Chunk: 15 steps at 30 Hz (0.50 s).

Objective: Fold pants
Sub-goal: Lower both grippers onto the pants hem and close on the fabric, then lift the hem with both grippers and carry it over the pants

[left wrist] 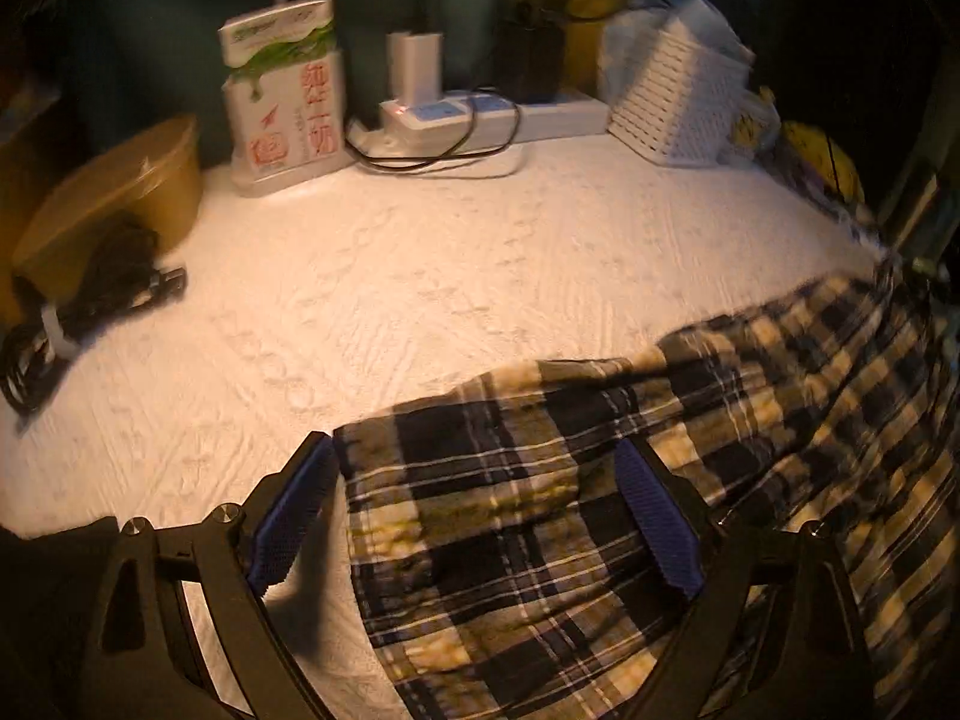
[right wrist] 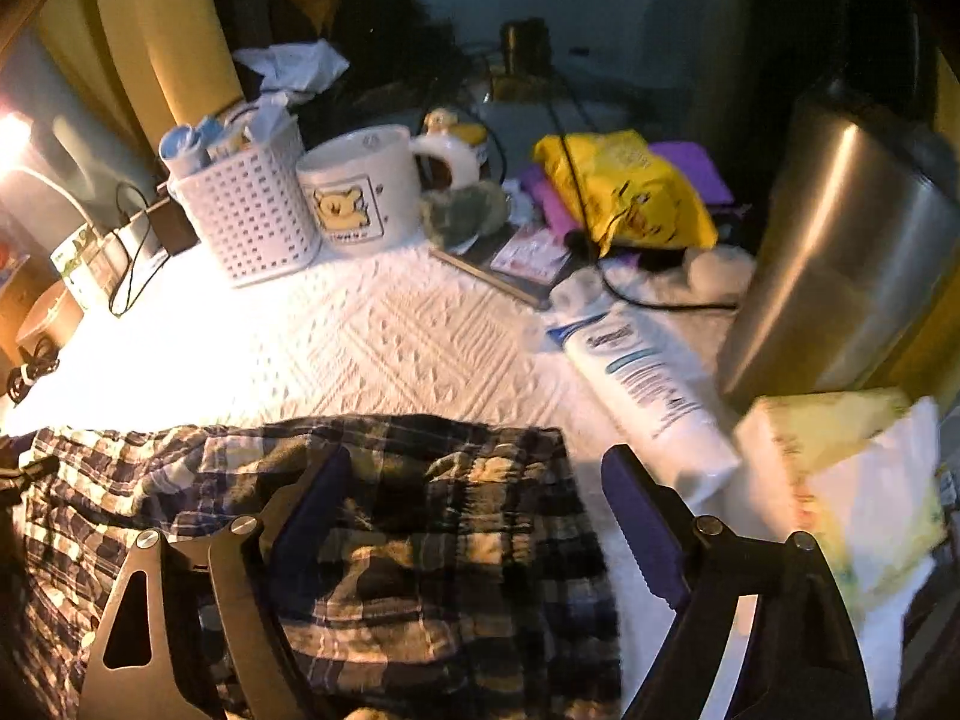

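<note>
The plaid pants (left wrist: 540, 528) lie on the white textured cloth (left wrist: 420, 300); they are dark blue, black and cream. In the left wrist view they fill the lower right. My left gripper (left wrist: 474, 462) is open, its blue pads astride the pants' left corner, just above the fabric. In the right wrist view the pants (right wrist: 420, 540) lie bunched across the lower left. My right gripper (right wrist: 474, 468) is open over their right edge, the left pad above the fabric and the right pad over the bare cloth (right wrist: 390, 348).
At the back stand a carton (left wrist: 282, 102), a power strip with plugs (left wrist: 480, 114) and a white basket (left wrist: 678, 102). A brown box (left wrist: 114, 198) and black cable (left wrist: 78, 300) lie left. A mug (right wrist: 360, 192), lotion tube (right wrist: 648, 384), steel bin (right wrist: 840, 252) and tissue pack (right wrist: 840, 480) crowd the right.
</note>
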Available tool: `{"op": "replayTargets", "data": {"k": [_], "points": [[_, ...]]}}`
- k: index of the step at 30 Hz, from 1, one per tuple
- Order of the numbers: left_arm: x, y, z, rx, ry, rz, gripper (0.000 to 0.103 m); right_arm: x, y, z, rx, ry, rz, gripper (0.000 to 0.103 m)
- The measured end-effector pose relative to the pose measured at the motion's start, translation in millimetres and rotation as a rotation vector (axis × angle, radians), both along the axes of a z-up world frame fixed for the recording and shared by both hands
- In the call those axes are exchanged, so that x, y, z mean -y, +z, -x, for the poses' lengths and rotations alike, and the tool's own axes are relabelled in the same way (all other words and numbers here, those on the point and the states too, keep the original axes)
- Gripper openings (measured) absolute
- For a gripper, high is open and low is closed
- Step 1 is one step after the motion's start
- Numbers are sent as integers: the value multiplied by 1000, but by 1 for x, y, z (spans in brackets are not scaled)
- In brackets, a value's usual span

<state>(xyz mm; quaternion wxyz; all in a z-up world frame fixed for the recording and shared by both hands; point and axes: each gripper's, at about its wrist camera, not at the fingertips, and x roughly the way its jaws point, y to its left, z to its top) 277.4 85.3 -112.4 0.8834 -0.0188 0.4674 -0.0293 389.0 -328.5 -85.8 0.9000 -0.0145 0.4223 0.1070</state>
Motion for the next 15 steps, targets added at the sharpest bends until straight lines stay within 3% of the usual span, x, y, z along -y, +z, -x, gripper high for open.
{"op": "replayTargets", "data": {"k": [2, 4, 6, 7, 8, 9, 10, 12, 15], "points": [[3, -2, 1, 12, -6, -17, 88, -3, -8, -5, -22, 10, 0, 82], [3, -2, 3, 36, 2, -22, 74, -6, -19, -8, -51, 15, 1, 71], [2, 0, 5, 47, -6, -6, 47, -9, -23, -8, -44, 14, 18, 66], [1, 0, 7, 52, -8, 5, 39, -11, -23, -8, -38, 13, 27, 60], [0, 1, 8, 51, -18, 30, 22, -12, -23, -7, -34, 9, 40, 54], [1, 2, 10, 51, -27, 54, 10, -12, -21, -6, -31, 5, 44, 39], [1, 2, 12, 48, -36, 76, 9, -12, -19, -4, -28, 4, 38, 29], [3, 6, 16, 78, -34, 63, 9, -13, -16, -1, -21, 13, 25, 22], [-3, 21, 26, 143, -8, 77, 9, -19, -6, 9, 16, 23, 32, 18]]}}
